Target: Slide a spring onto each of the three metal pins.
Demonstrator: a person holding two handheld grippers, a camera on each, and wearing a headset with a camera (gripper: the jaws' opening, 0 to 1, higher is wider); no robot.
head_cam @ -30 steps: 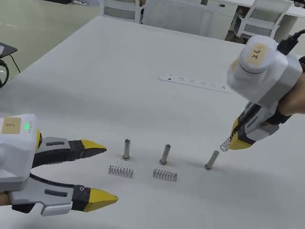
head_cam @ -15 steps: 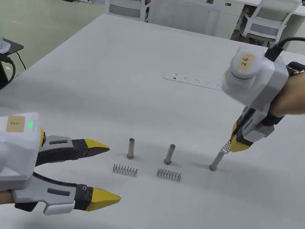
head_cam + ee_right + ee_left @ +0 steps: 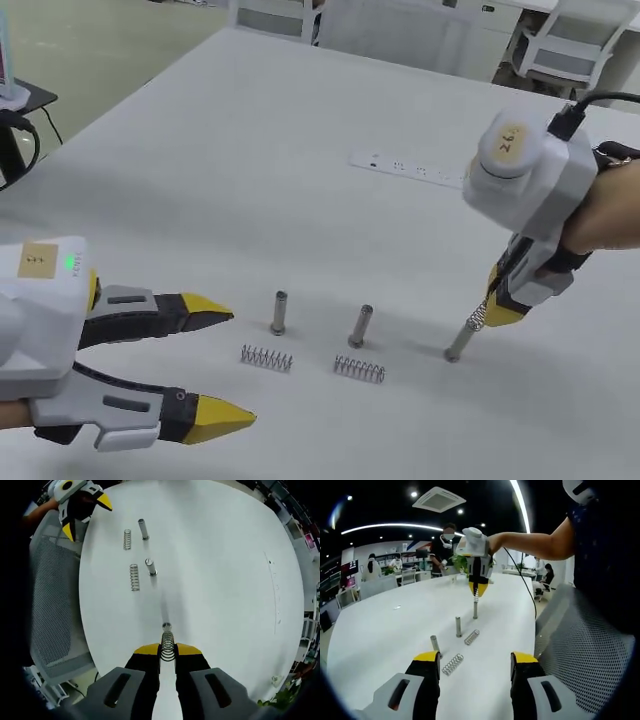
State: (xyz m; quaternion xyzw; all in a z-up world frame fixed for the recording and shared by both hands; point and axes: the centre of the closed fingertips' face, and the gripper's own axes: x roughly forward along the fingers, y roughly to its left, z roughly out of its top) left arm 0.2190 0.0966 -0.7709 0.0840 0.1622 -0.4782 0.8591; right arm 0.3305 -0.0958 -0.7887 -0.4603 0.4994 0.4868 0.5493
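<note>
Three short metal pins stand upright in a row on the white table: a left pin [image 3: 279,311], a middle pin [image 3: 361,326] and a right pin [image 3: 461,340]. Two loose springs [image 3: 266,357] [image 3: 359,369] lie flat in front of the left and middle pins. My right gripper [image 3: 490,313] is shut on a third spring [image 3: 477,320], whose lower end meets the top of the right pin [image 3: 166,626]. That spring [image 3: 168,646] sticks out between the closed yellow tips. My left gripper [image 3: 225,365] hovers open at the near left, apart from the pins.
A white power strip [image 3: 410,168] lies on the table [image 3: 250,150] beyond the pins. Office chairs [image 3: 570,50] stand past the far edge. A mesh chair [image 3: 50,605] sits beside the near edge. Several people [image 3: 445,545] stand in the background of the left gripper view.
My right gripper has come down and left with the spring, bringing its lower end from just above the right pin onto the pin's top. The left gripper holds its place, still open.
</note>
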